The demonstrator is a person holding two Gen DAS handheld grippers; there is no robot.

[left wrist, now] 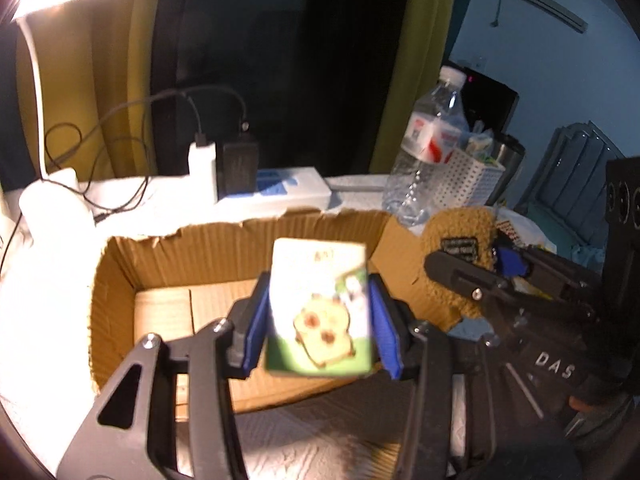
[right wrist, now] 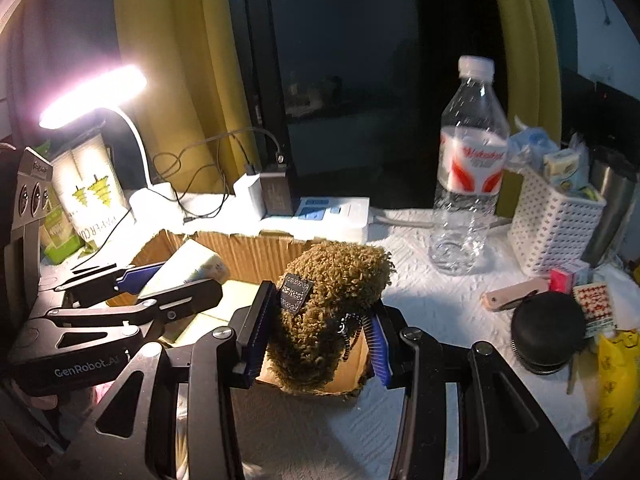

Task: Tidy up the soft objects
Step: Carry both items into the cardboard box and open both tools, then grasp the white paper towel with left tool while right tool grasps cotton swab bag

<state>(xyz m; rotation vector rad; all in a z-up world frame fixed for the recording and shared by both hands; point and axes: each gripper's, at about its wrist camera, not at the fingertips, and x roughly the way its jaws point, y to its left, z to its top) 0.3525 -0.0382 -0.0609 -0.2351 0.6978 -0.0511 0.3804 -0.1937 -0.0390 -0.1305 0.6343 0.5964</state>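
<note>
**Both grippers loaded over the torn box**

The left gripper (left wrist: 320,320) is clenched on a small white-and-green soft packet printed with a cartoon toast figure (left wrist: 320,308), blue pads (left wrist: 256,324) pressed to its two long sides. The packet's long axis runs away from the gripper, its far end tipped up over the open, torn-rimmed brown cardboard box (left wrist: 120,264), whose visible floor holds nothing.

The right gripper (right wrist: 320,332) grasps a shaggy olive-brown plush pouch with a small black label (right wrist: 336,300) — it stands tall between the fingers, its rounded top pointing up and away, above the box's near right corner (right wrist: 348,380).

Along the table's far edge, on the white textured cloth (right wrist: 420,300), stand a white power strip with chargers (right wrist: 320,212), a clear plastic water bottle with a red-and-white label (right wrist: 468,168) and — at the far right — a white perforated plastic basket (right wrist: 552,224) stuffed with small packets.
</note>
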